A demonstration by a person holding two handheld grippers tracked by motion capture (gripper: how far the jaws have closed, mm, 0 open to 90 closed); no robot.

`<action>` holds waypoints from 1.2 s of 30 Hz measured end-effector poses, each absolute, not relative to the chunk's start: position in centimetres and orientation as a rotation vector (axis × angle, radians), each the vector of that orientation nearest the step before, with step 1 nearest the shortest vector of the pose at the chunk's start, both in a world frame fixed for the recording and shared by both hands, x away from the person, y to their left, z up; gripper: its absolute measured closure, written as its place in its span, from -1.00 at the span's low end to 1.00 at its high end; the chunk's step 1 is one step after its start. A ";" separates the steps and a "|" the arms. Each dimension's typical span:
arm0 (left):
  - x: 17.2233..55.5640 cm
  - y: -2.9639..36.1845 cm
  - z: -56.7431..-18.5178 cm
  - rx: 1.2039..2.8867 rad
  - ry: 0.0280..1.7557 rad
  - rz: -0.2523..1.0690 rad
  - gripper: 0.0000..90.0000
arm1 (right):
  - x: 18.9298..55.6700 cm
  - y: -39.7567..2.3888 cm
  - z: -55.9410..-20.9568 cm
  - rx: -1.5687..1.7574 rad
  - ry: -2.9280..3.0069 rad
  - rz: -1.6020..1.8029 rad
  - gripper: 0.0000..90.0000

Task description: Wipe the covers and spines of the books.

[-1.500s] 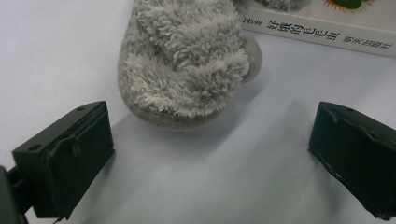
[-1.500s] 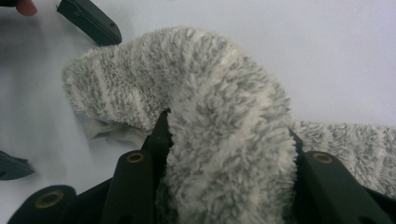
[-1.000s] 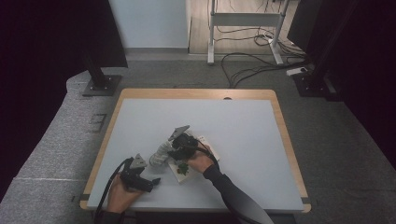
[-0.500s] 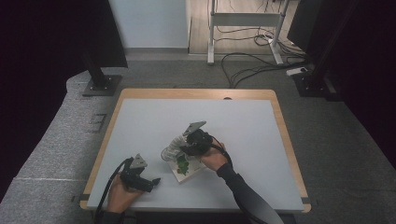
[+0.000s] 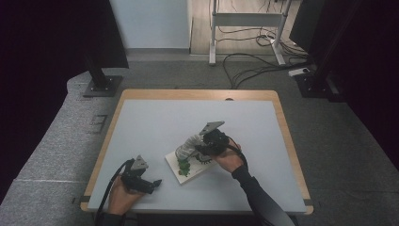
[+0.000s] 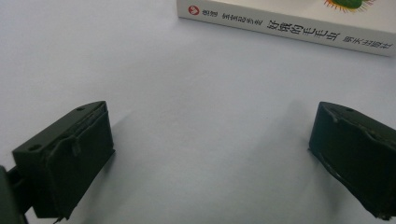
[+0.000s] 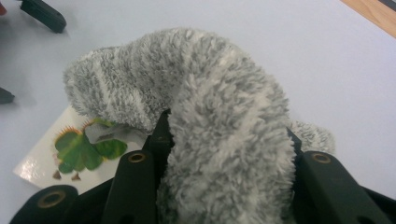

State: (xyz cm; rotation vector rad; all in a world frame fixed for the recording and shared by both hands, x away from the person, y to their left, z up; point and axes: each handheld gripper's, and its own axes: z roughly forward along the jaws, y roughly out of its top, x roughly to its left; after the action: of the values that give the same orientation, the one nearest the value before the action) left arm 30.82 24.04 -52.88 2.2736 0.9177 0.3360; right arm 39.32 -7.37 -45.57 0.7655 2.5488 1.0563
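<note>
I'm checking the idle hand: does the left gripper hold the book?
No, the left gripper is open over bare table, with the book lying beyond its jaws.

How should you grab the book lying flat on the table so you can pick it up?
Judging by its pose, go for an edge. The book lies flat, cover up, so nothing sticks up to pinch from above. Its spine faces the open left tool, so that tool could come in low from that side, one jaw over the cover, one slipped under. The fluffy grey sock in the right tool hangs over it, so lift that away first.
</note>
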 end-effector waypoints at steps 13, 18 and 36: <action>30.8 24.0 -52.9 2.274 0.917 0.336 -1.00 | 38.8 -11.2 -45.2 0.835 2.506 1.053 0.23; 30.8 24.0 -52.9 2.273 0.919 0.335 -1.00 | 38.6 -12.9 -45.4 0.864 2.490 1.049 0.23; 30.8 24.0 -52.9 2.271 0.919 0.335 -1.00 | 36.8 -18.1 -45.6 0.950 2.434 1.025 0.22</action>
State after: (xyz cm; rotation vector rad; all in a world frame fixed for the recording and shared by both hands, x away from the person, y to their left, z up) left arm 30.82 24.03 -52.89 2.2711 0.9190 0.3354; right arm 36.78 -18.13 -45.62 0.9497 2.4336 1.0249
